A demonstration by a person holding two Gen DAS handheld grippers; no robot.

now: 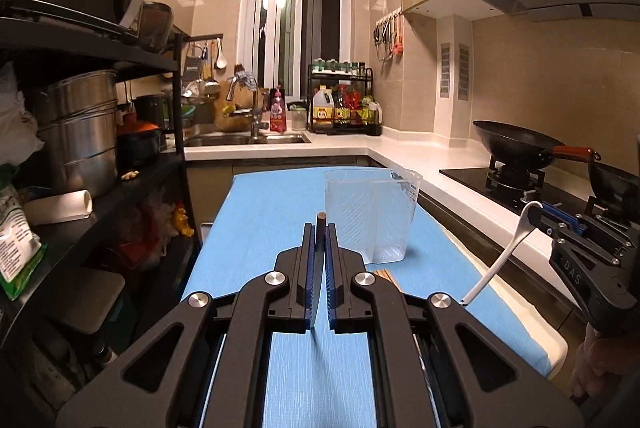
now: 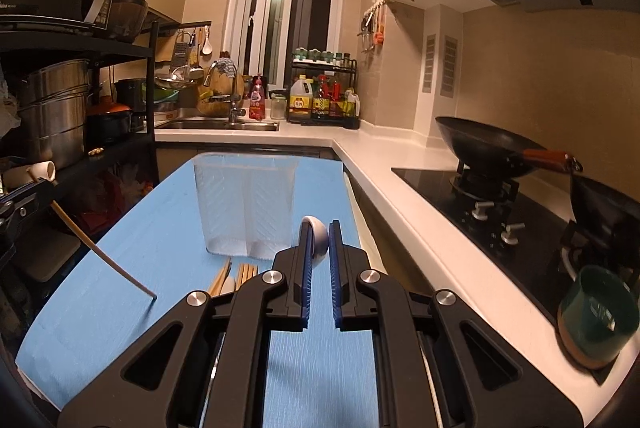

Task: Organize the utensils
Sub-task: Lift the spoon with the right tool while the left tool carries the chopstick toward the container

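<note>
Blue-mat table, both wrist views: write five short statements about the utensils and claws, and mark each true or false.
1. The left claw grips a thin brown wooden chopstick. True.
2. The right claw is empty. False: it is shut on a white ceramic spoon.
3. The clear plastic two-compartment holder stands upright on the blue table mat. True.
4. The holder is already full of utensils. False: no utensils show inside it.
5. More wooden chopsticks lie on the mat in front of the holder. True.
</note>
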